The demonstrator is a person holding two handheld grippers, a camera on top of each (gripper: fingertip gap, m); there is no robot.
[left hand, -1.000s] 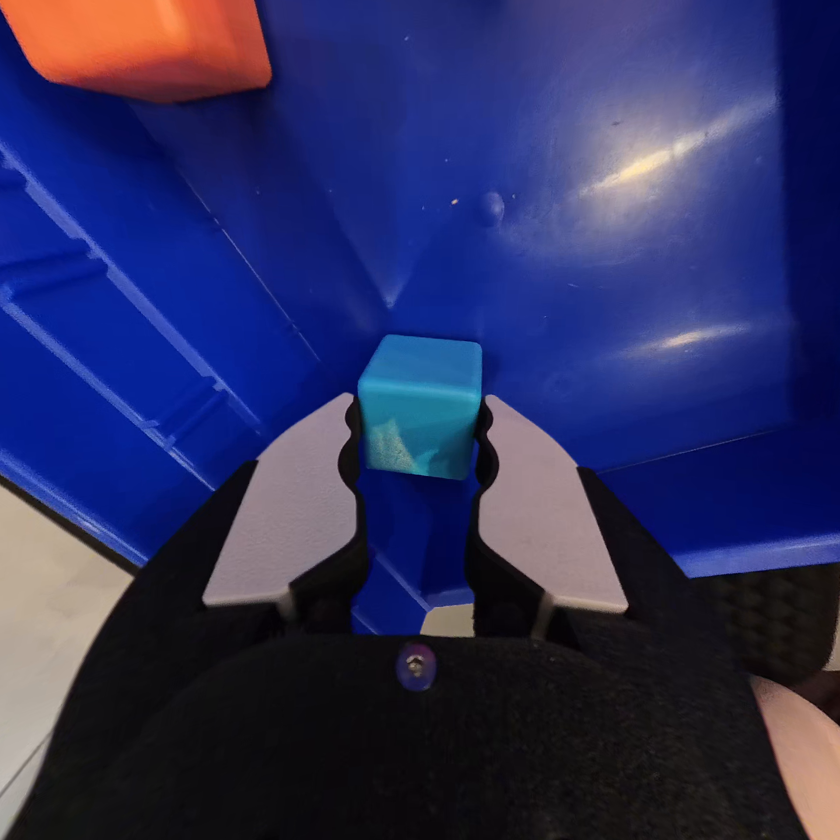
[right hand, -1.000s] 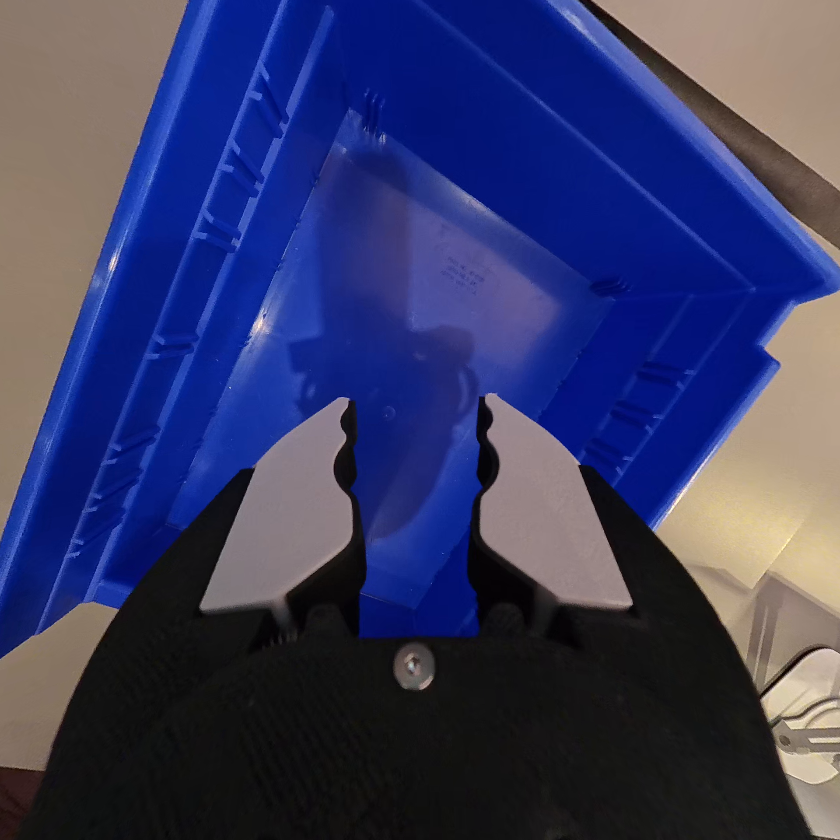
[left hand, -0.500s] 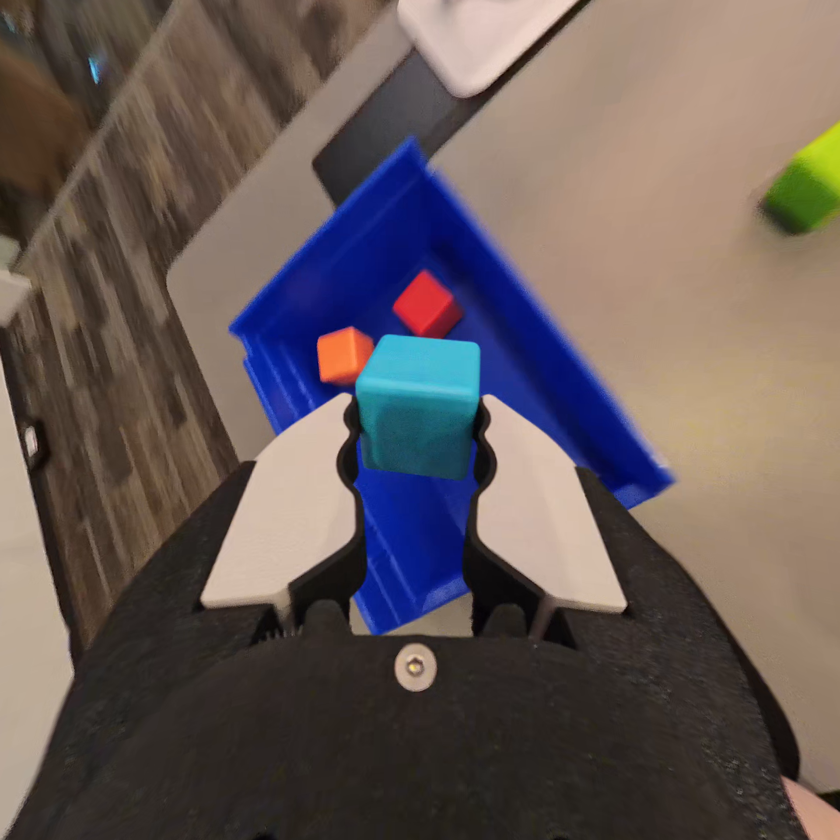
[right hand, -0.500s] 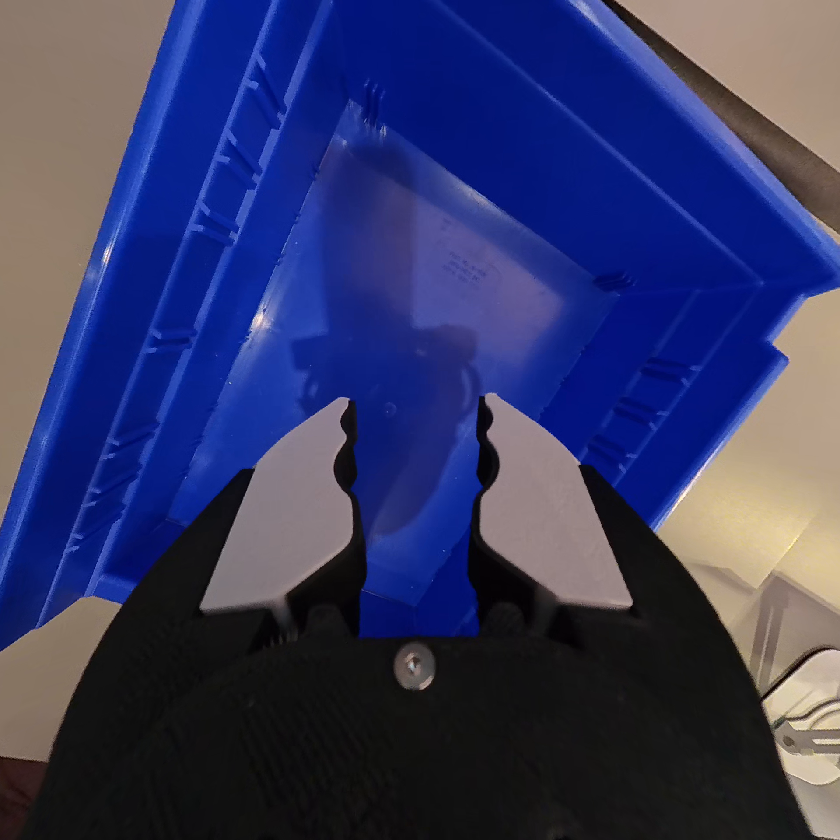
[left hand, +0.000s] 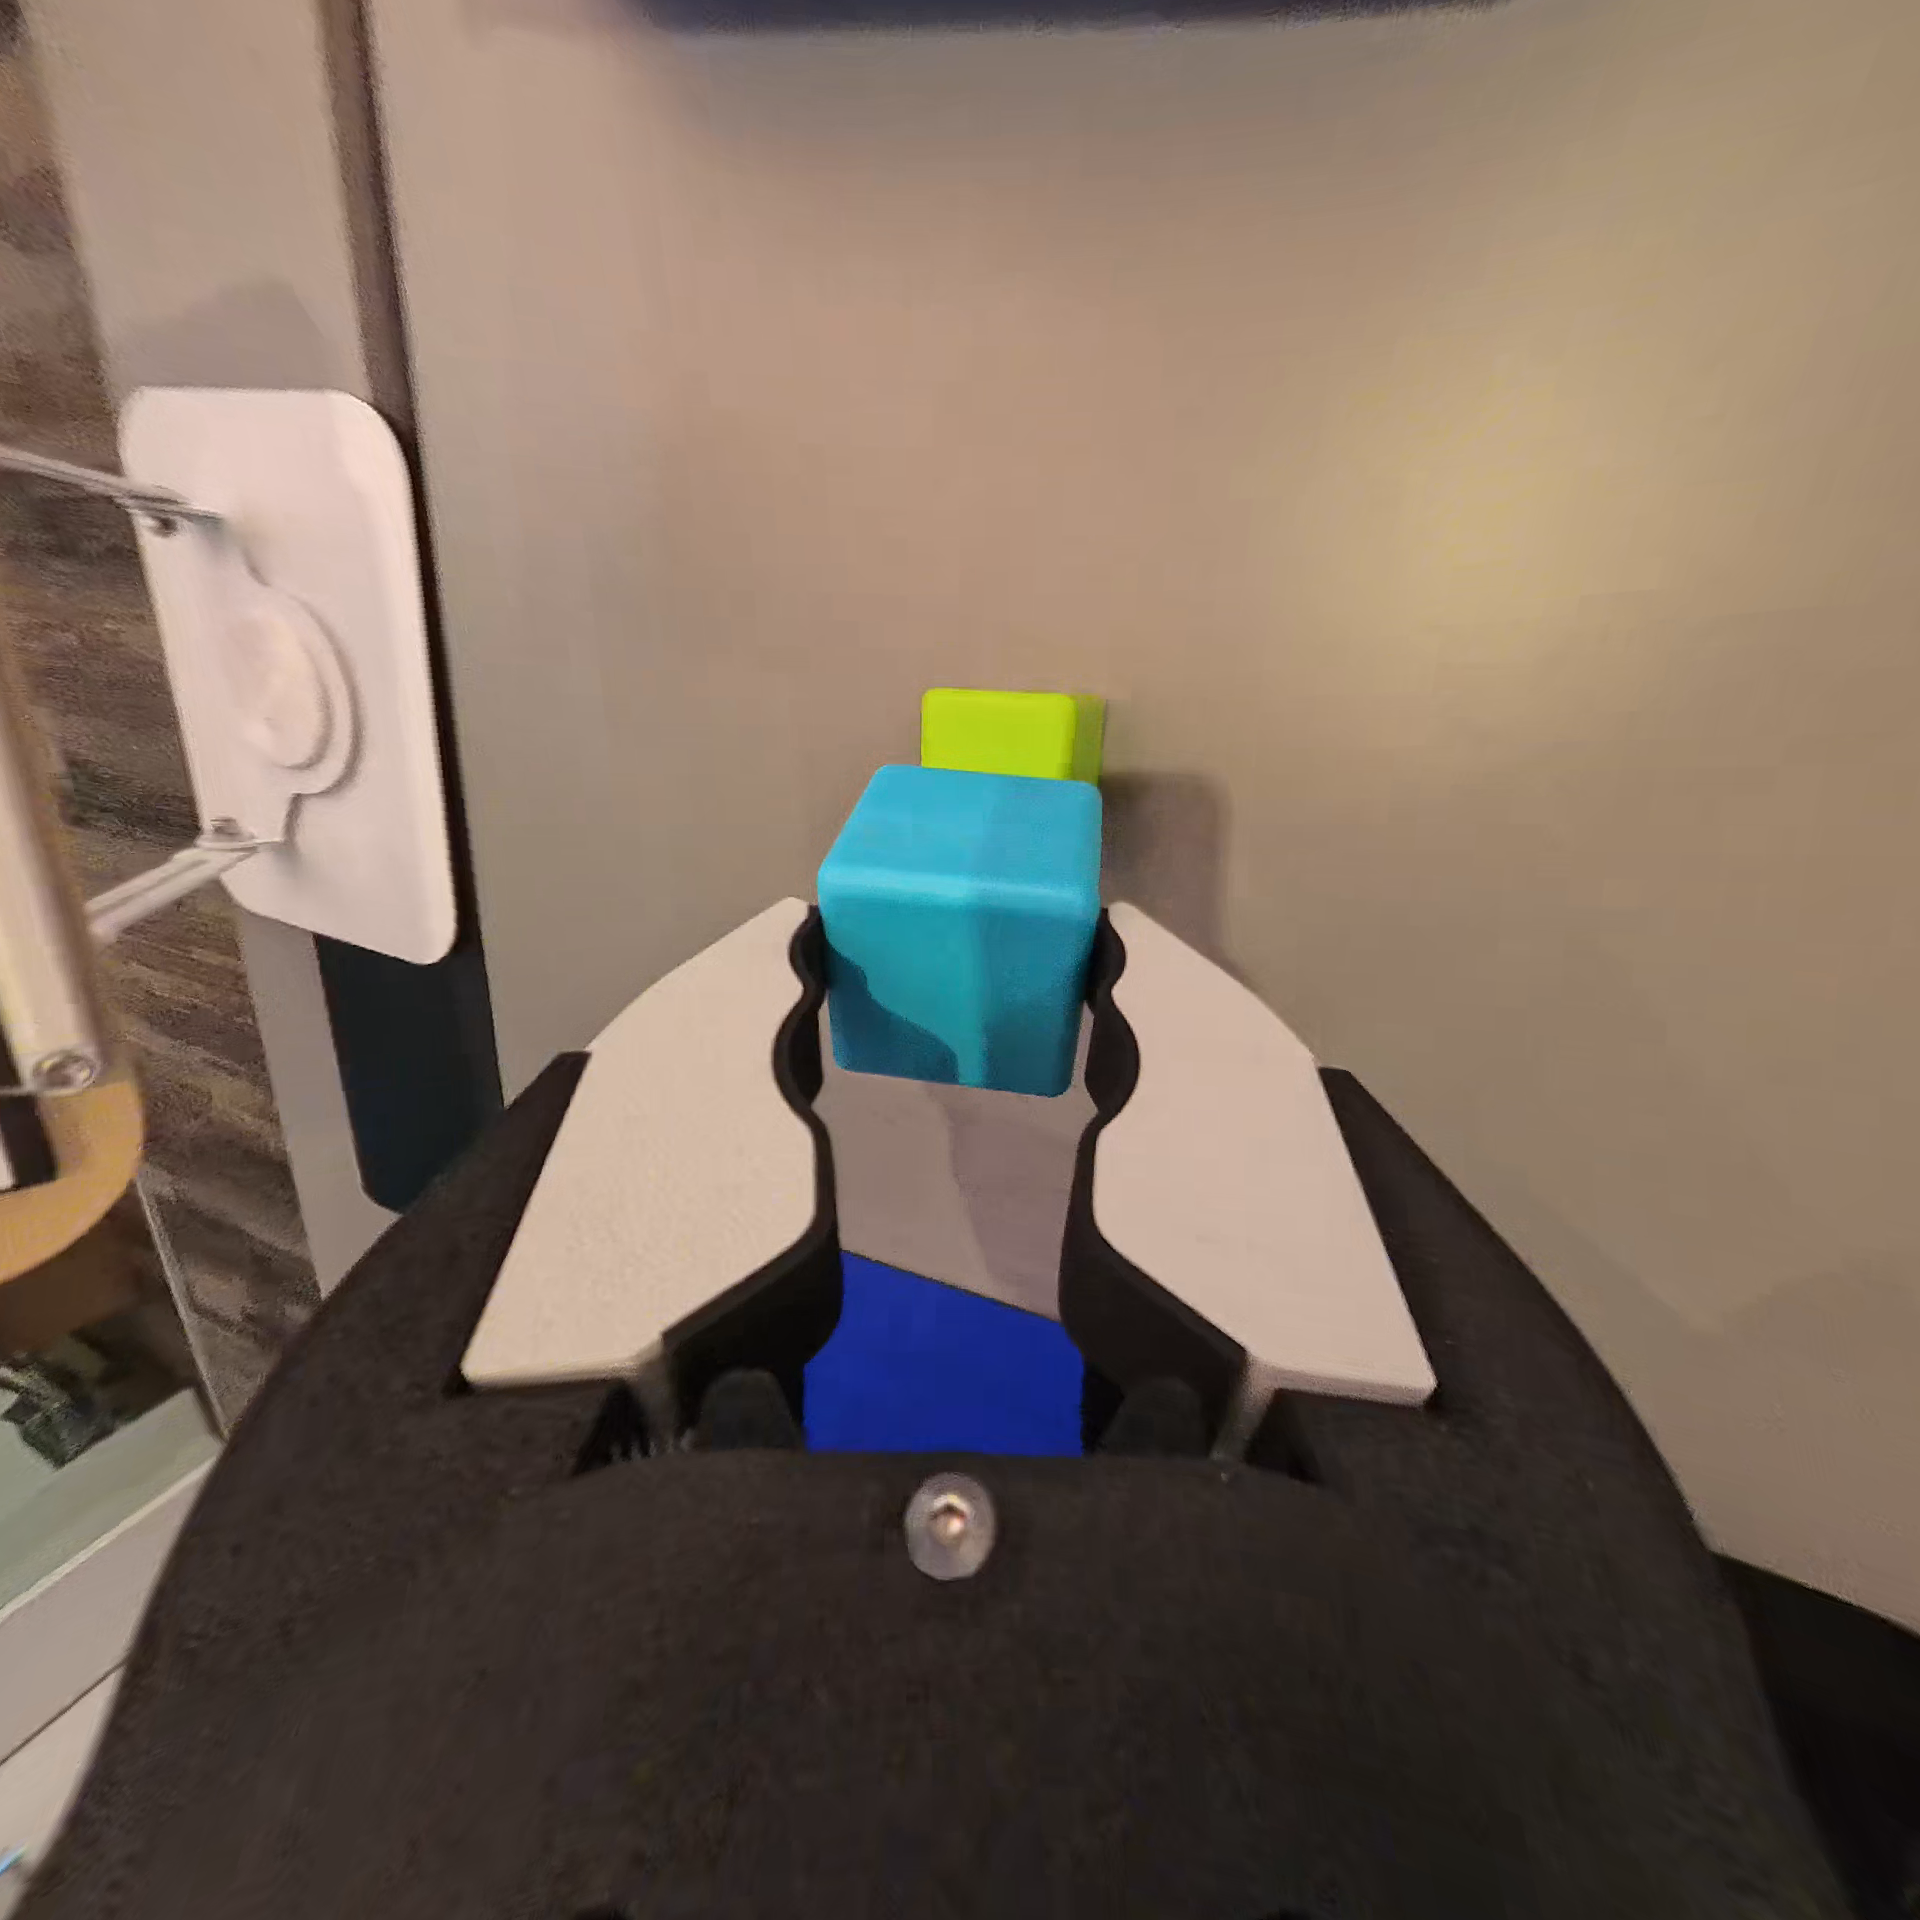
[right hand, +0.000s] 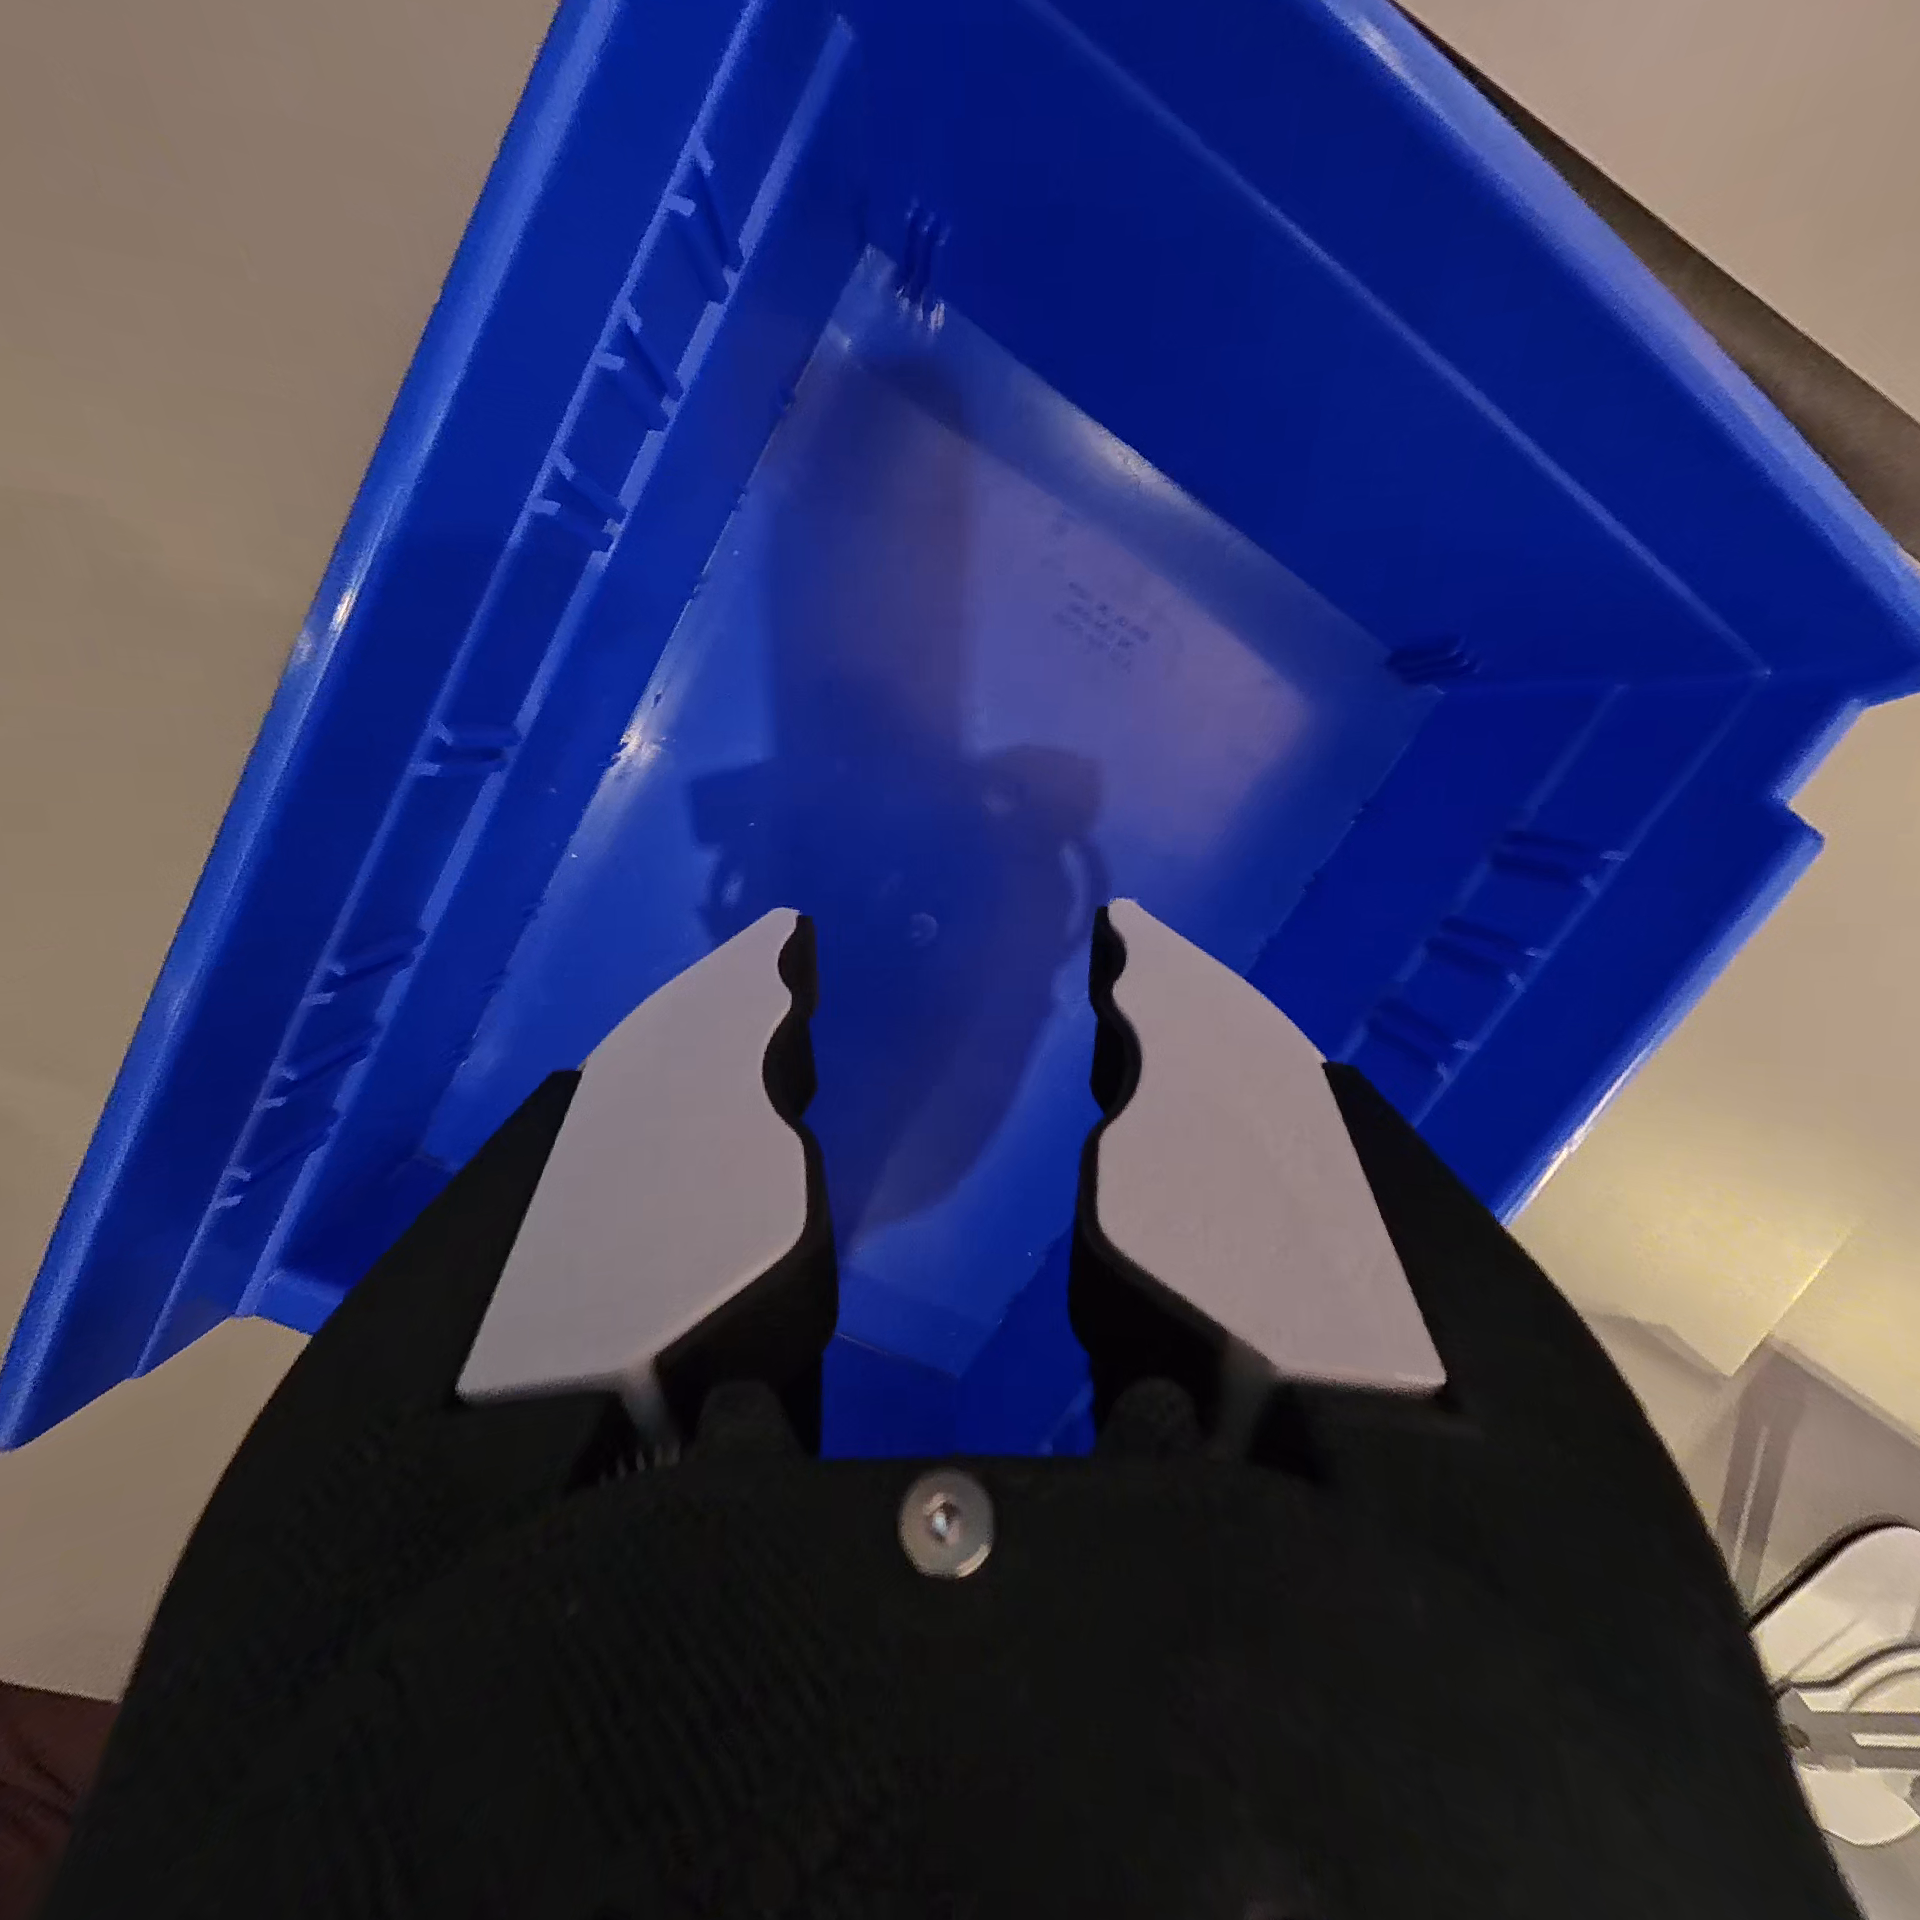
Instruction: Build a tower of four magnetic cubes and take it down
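Teal cube (left hand: 961, 935) clamped in left claw (left hand: 956, 997), out of blue bin (left hand: 940, 1351) now and swung over bare table (left hand: 1455, 520), lined up just short of green cube (left hand: 1003, 732) sitting mid-table. Looks like second tier about to go on. Right claw (right hand: 948, 997) parted, holding nothing, parked over other blue bin (right hand: 1299, 312), no change.

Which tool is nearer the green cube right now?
Left. The left tool, gripping the teal cube, sits just short of the green cube; the right tool hangs open over the blue bin.
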